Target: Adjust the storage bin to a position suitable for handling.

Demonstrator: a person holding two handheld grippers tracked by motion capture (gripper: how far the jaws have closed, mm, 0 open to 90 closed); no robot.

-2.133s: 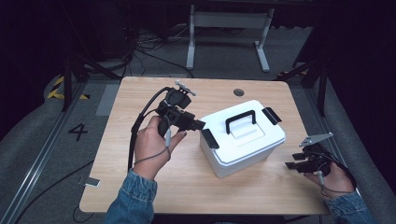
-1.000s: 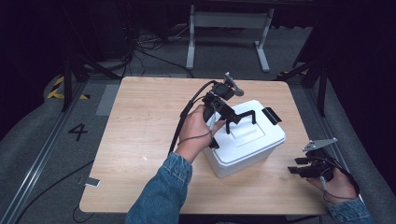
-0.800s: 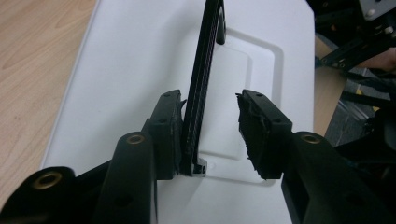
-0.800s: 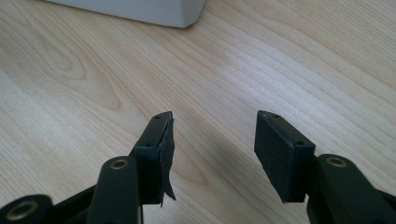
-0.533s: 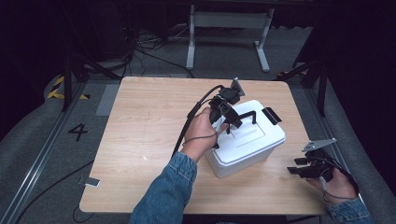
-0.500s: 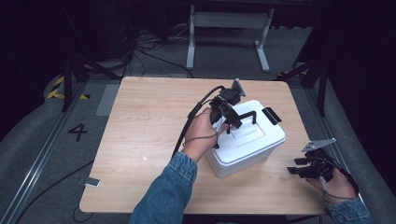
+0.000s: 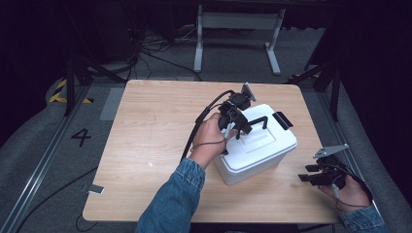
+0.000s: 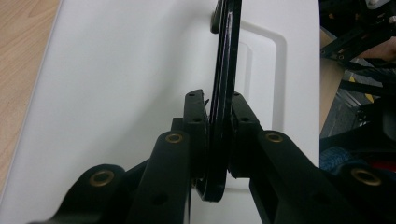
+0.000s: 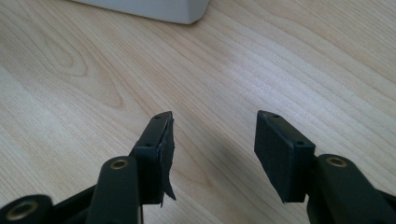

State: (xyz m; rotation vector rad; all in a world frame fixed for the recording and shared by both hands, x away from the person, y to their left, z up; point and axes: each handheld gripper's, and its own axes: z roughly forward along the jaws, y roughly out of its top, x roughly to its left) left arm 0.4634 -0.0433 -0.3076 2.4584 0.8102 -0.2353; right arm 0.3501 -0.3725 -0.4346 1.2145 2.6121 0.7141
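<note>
1. A wooden table stands on a grey floor, with a floor marking of the figure 4 off its left edge and a small flat tag near its front left corner.
2. A denim sleeve comes up from the bottom of the high view to the person's left hand, which reaches over the near left side of a white lidded box sitting right of the table's middle.
3. The left gripper is pressed together on the box's black handle: in the left gripper view both jaws bear against the thin upright bar, one on each flat side, with no gap visible. A black cable trails from this gripper back along the hand.
4. The white lid lies directly under the jaws, with a recessed panel beneath the handle.
5. A black latch sits at the box's far right edge.
6. The right hand holds the right gripper over the table's front right corner, well apart from the box.
7. Its jaws are spread wide with nothing between them, bare wood showing through the gap; a corner of the white box lies farther off.
</note>
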